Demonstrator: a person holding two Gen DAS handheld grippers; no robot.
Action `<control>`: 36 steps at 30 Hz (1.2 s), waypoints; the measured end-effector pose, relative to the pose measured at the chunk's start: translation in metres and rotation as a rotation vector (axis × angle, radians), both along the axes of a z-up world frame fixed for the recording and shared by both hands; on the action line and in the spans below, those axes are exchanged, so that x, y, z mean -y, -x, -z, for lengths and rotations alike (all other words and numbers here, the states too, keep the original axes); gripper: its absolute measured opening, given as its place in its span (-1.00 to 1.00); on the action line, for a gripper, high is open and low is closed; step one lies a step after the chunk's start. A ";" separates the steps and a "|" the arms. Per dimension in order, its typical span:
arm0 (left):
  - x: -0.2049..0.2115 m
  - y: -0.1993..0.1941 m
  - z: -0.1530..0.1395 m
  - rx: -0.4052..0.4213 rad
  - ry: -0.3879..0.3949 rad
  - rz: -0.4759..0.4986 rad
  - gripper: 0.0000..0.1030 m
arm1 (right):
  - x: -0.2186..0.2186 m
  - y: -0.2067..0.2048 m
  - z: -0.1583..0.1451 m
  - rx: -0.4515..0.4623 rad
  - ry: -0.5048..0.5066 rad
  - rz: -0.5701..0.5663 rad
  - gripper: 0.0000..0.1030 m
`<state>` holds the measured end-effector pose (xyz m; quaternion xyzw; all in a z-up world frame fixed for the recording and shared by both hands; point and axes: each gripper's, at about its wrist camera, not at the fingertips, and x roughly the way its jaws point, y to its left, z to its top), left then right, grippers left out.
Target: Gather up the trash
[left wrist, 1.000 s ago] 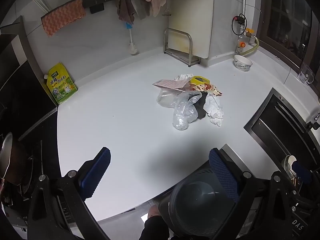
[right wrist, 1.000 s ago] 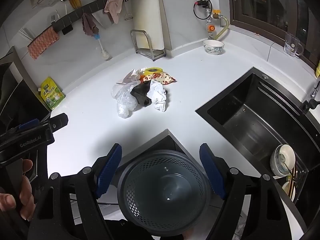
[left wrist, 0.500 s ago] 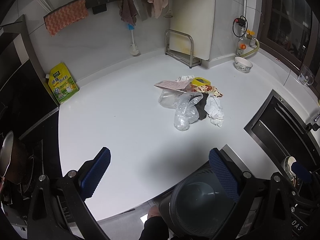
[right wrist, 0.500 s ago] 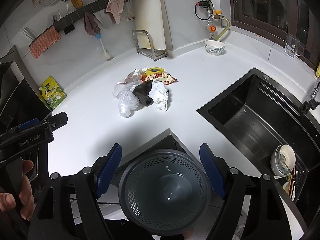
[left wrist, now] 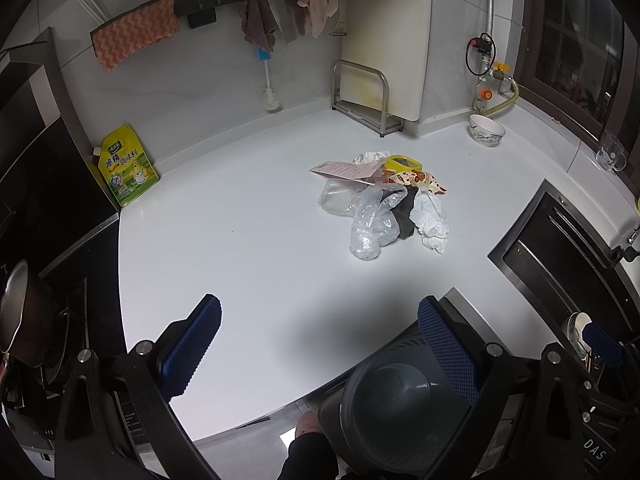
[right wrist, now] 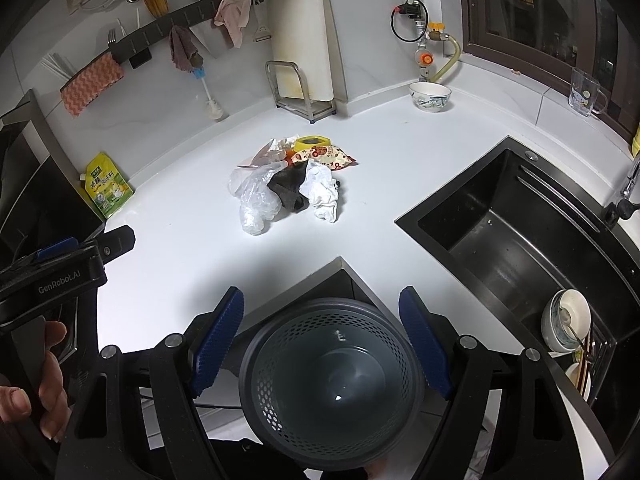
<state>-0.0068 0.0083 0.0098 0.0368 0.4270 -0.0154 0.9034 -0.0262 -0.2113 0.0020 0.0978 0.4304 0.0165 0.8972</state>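
A pile of trash (left wrist: 382,196) lies mid-counter: clear plastic bags, a dark rag, white crumpled paper, a printed snack wrapper, a yellow lid and a pink card. It also shows in the right wrist view (right wrist: 292,184). A dark grey perforated bin (right wrist: 332,388) stands on the floor below the counter's inner corner; it also shows in the left wrist view (left wrist: 392,404). My left gripper (left wrist: 320,344) is open and empty over the counter's near edge. My right gripper (right wrist: 322,340) is open and empty above the bin.
A black sink (right wrist: 516,236) with dishes is on the right. A bowl (left wrist: 486,130), a glass mug (right wrist: 584,92), a cutting board rack (left wrist: 366,96) and a yellow-green pouch (left wrist: 126,166) stand along the back. A stove with a pot (left wrist: 20,312) is at the left.
Both views shifted slightly; the trash pile sits a little lower in frame. Both grippers stay open and empty.
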 end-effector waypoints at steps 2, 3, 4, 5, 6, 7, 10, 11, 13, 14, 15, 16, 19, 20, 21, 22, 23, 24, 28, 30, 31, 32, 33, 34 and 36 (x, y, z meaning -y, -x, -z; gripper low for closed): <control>-0.001 0.000 0.000 0.001 0.001 -0.002 0.88 | 0.000 0.001 0.000 0.002 0.000 -0.002 0.48; -0.002 0.001 -0.001 0.001 0.002 -0.002 0.88 | 0.000 0.001 0.000 0.004 0.003 -0.004 0.48; -0.002 0.001 -0.001 0.001 0.002 -0.003 0.88 | -0.001 0.002 -0.001 0.005 0.004 -0.005 0.48; -0.002 0.001 -0.001 0.002 0.002 -0.003 0.88 | -0.001 0.002 -0.002 0.005 0.005 -0.005 0.48; -0.002 0.001 -0.001 0.003 0.003 -0.002 0.88 | -0.001 0.002 -0.002 0.005 0.004 -0.005 0.48; -0.003 0.001 -0.001 0.004 0.003 -0.002 0.88 | -0.001 0.002 -0.002 0.005 0.003 -0.004 0.48; -0.002 0.001 -0.001 0.003 0.004 -0.003 0.88 | -0.001 0.002 -0.002 0.006 0.003 -0.005 0.48; -0.002 0.001 -0.001 0.002 0.004 -0.003 0.88 | -0.001 0.002 -0.002 0.006 0.003 -0.005 0.48; -0.002 0.001 -0.001 0.003 0.003 -0.002 0.88 | -0.001 0.002 -0.002 0.005 0.002 -0.006 0.48; -0.002 0.002 -0.001 0.003 0.003 -0.003 0.88 | -0.001 0.002 -0.002 0.006 0.002 -0.006 0.48; -0.002 0.002 0.000 0.004 0.003 -0.003 0.88 | -0.001 0.002 -0.002 0.006 0.001 -0.006 0.48; -0.002 0.002 -0.001 0.004 0.003 -0.003 0.88 | -0.001 0.003 -0.002 0.006 0.002 -0.005 0.48; -0.002 0.002 0.000 0.003 0.003 -0.003 0.88 | -0.001 0.003 -0.002 0.007 0.001 -0.005 0.48; -0.002 0.002 0.000 0.003 0.003 -0.003 0.88 | -0.001 0.003 -0.002 0.006 0.000 -0.005 0.48; -0.002 0.002 0.000 0.002 0.003 -0.004 0.88 | -0.001 0.003 -0.002 0.006 0.000 -0.005 0.48; -0.002 0.002 0.000 0.001 0.003 -0.004 0.88 | -0.001 0.003 -0.002 0.007 0.000 -0.005 0.48; -0.002 0.003 -0.001 0.000 0.003 -0.004 0.88 | -0.001 0.003 -0.003 0.007 0.001 -0.005 0.48; -0.002 0.003 0.000 0.001 0.002 -0.004 0.88 | -0.001 0.003 -0.002 0.006 0.002 -0.005 0.48; -0.002 0.003 -0.001 0.002 0.002 -0.003 0.88 | -0.001 0.003 -0.003 0.007 0.000 -0.004 0.48; -0.001 0.002 -0.001 0.000 0.001 -0.003 0.88 | -0.001 0.003 -0.003 0.008 0.000 -0.005 0.48; -0.001 0.003 -0.001 0.001 0.001 -0.003 0.88 | 0.000 0.003 -0.003 0.008 0.002 -0.005 0.48; -0.001 0.003 -0.001 0.001 0.002 -0.003 0.88 | 0.000 0.003 -0.003 0.008 0.001 -0.005 0.48; -0.001 0.003 -0.001 0.001 0.001 -0.003 0.88 | 0.000 0.003 -0.003 0.008 0.000 -0.005 0.48; -0.001 0.003 -0.001 0.002 0.001 -0.003 0.88 | 0.000 0.003 -0.004 0.008 0.000 -0.005 0.48; -0.001 0.003 -0.001 0.002 0.001 -0.003 0.88 | 0.000 0.003 -0.003 0.008 0.001 -0.005 0.48</control>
